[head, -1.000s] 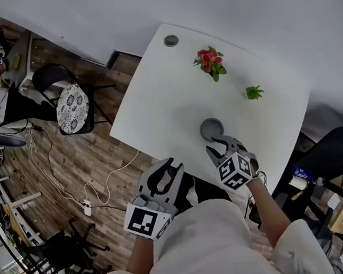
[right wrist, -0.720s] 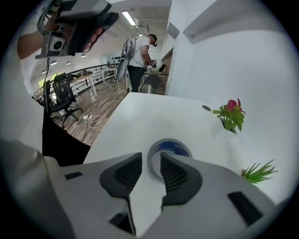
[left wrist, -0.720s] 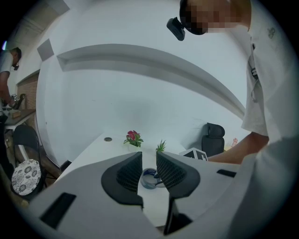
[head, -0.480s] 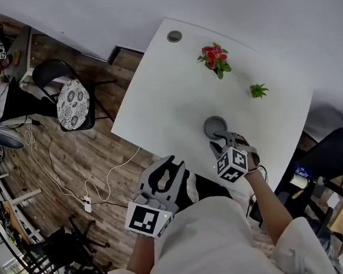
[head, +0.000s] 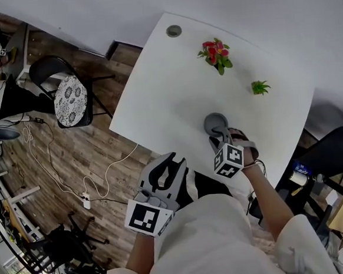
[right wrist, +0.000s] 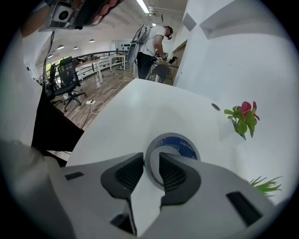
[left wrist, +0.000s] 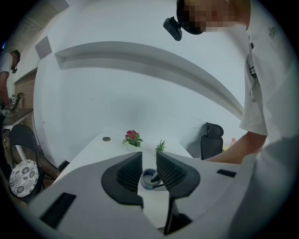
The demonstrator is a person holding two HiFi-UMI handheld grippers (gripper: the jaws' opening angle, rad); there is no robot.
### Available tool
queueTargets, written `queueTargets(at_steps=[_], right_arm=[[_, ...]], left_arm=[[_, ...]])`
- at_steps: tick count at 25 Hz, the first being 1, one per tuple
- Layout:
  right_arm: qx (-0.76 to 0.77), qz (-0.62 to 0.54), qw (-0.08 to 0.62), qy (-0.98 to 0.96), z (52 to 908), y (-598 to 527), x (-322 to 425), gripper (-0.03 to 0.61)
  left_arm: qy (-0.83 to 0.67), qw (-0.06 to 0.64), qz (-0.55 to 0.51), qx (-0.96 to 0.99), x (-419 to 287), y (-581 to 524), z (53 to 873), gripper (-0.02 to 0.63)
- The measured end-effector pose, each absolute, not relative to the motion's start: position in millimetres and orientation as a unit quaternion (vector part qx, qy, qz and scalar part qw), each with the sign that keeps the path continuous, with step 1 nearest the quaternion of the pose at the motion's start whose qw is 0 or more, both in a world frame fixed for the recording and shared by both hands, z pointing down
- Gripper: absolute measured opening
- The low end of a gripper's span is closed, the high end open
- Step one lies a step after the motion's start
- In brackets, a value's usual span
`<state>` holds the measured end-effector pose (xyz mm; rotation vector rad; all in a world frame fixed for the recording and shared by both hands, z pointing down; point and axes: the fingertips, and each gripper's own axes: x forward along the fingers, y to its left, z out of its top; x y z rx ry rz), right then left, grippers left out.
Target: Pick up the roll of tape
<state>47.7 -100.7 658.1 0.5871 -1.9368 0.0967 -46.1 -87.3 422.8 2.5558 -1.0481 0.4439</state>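
The roll of tape (head: 215,123), grey with a blue printed core, lies flat on the white table (head: 156,93) near its front edge. My right gripper (head: 219,137) points steeply down over the roll's near side. In the right gripper view the tape (right wrist: 175,142) has its near wall between the jaws of the right gripper (right wrist: 151,161), one jaw outside and one inside the ring. The jaws are closing and a thin gap still shows. My left gripper (head: 166,163) hangs open and empty off the table's front edge, and the tape (left wrist: 148,178) shows beyond the left gripper (left wrist: 149,161).
A red-flowered plant (head: 215,52) and a small green plant (head: 260,87) stand farther back on the table, with a round cable hole (head: 174,31) at the far corner. A chair with a patterned cushion (head: 68,103) stands left; a black office chair (head: 332,150) right.
My right gripper has sunk onto the tape's near edge and rolled, its marker cube now turned. Its jaws have narrowed a little. The left gripper has stayed put.
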Motion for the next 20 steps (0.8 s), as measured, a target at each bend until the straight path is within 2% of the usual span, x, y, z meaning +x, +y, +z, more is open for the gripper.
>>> queueTargets(at_steps=[20], right_arm=[[0.229, 0.026, 0.545, -0.806, 669.0, -97.1, 43.3, 0.077]], left_arm=[[-0.383, 0.177, 0.16, 0.893, -55.6, -85.8, 425.4, 0.103]])
